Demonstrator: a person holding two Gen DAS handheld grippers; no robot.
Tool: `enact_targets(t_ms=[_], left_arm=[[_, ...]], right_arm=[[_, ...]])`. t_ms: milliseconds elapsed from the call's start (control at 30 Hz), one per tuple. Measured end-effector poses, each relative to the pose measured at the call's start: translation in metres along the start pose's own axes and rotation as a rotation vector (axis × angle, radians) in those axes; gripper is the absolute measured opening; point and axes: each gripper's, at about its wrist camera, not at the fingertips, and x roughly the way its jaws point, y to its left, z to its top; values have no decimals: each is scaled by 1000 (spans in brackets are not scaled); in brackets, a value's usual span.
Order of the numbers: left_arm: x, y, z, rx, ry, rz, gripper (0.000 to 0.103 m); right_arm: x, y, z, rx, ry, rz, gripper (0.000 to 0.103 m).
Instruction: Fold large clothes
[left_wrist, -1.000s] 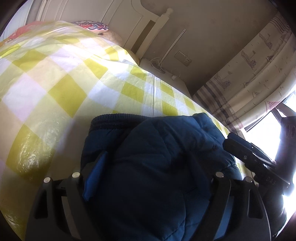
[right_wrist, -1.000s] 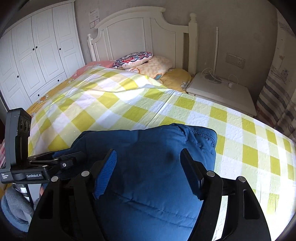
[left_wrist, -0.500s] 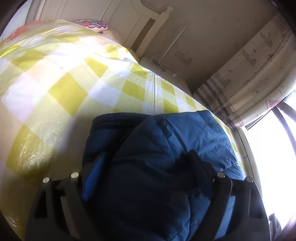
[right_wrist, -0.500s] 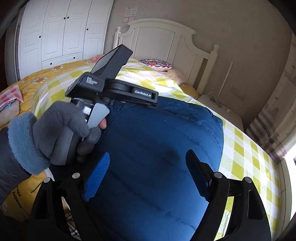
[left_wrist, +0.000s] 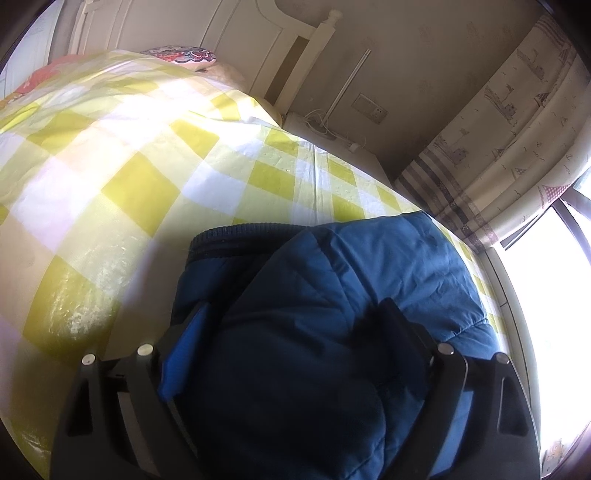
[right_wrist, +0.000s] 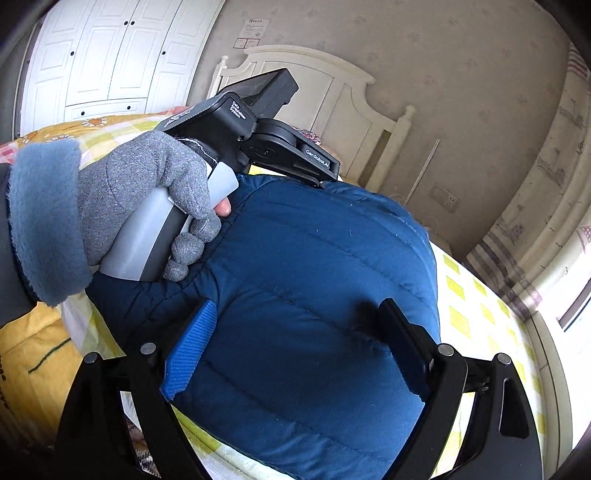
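Observation:
A folded dark blue padded jacket (left_wrist: 332, 302) lies on the yellow-and-white checked bedspread (left_wrist: 122, 177); its ribbed hem (left_wrist: 236, 236) faces the headboard. My left gripper (left_wrist: 291, 328) is open, its fingers spread wide just over the jacket's near part. In the right wrist view the same jacket (right_wrist: 325, 288) fills the middle. My right gripper (right_wrist: 295, 325) is open above it, holding nothing. The left gripper's body (right_wrist: 258, 125), held in a grey-gloved hand (right_wrist: 147, 195), rests at the jacket's far left edge.
A white headboard (right_wrist: 332, 99) and patterned pillow (left_wrist: 181, 57) lie beyond. A white nightstand (left_wrist: 332, 147) with cables stands right of the bed. Curtains (left_wrist: 517, 140) and a bright window (left_wrist: 554, 288) are at the right. A white wardrobe (right_wrist: 110, 62) stands at the left.
The right gripper has pulled back and swung left, so the left gripper and gloved hand now show large in its view. It has left the left wrist view. The jacket has stayed put.

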Motion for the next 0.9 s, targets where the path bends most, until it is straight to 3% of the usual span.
enact_targets(t_ms=[300,400,467,533,667,767,900], left_arm=[[-19,5,-11,-16,-28,31,91],[-50,12,-27,-41,-49,-5,92],[-71,21,-41,-62,-42,-75,94],[-81,29,-54,-69,3,-147,100],[-71,35,-81,-68,131,-280,101],[-59,44,-90,-117,178,-365,101],[-50,40,-91,-75,226,-364,101]], right_arm=[[-6,2,-6,11,13,29,86],[-23,-18,-11,52,51,192,86],[-37,-54,-20,173,24,294,87],[-38,-104,-38,384,21,328,89],[-1,-175,-83,753,100,464,90],[32,-181,-94,869,149,628,91],[59,-169,-76,862,189,698,99]])
